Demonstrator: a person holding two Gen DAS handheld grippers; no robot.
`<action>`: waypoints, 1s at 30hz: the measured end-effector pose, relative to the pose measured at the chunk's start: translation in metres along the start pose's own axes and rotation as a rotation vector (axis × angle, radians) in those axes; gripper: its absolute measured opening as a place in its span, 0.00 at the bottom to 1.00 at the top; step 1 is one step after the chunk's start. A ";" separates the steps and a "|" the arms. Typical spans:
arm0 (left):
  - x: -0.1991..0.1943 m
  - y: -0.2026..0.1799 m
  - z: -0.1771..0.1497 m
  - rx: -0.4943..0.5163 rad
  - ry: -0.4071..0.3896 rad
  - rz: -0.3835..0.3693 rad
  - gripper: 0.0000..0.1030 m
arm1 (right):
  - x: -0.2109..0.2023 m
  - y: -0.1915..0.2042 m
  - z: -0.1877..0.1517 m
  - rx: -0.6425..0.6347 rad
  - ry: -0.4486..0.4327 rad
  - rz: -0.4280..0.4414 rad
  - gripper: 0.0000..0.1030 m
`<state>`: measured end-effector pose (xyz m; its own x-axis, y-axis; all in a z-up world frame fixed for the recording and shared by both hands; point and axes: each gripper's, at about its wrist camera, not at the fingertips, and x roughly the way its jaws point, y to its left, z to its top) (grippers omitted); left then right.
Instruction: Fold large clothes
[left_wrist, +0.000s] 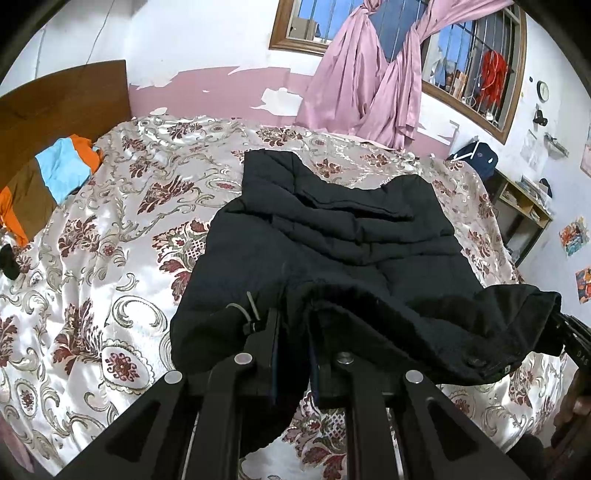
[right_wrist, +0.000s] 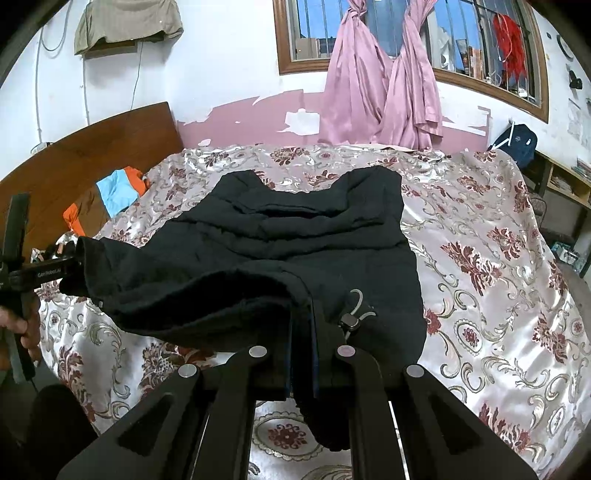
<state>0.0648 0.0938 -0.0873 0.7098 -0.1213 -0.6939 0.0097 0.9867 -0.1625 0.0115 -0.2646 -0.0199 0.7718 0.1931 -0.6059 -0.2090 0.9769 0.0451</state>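
Black quilted jacket (left_wrist: 332, 236) on cream bedspread (left_wrist: 110, 258) with maroon floral pattern; pink curtains (left_wrist: 362, 81).

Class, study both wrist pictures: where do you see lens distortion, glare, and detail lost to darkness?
Left wrist view: fisheye bends the window frame, dark vignette fills the corners; the satin bedspread shows bright glare. Right wrist view: the same curving at the headboard; the black jacket is so dark its folds barely show.

Your two wrist cameras sit low at the near edge of the bed (left_wrist: 110, 229), side by side, both facing across it toward the barred window (right_wrist: 461, 44), close over the black jacket (left_wrist: 332, 236), sharing jacket, bedspread and pink curtains (right_wrist: 380, 92).
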 end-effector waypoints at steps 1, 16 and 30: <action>0.001 -0.001 0.002 -0.004 0.000 -0.001 0.12 | 0.000 0.000 0.002 -0.002 0.000 -0.001 0.07; -0.007 -0.003 0.021 -0.020 -0.022 0.000 0.12 | 0.001 0.000 0.016 0.014 -0.004 -0.001 0.07; -0.004 0.001 0.013 -0.007 0.010 0.024 0.11 | 0.012 0.002 0.021 -0.009 0.012 -0.009 0.07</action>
<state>0.0706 0.0963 -0.0755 0.7029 -0.0986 -0.7045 -0.0120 0.9886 -0.1503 0.0327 -0.2580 -0.0105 0.7667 0.1834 -0.6153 -0.2079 0.9776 0.0324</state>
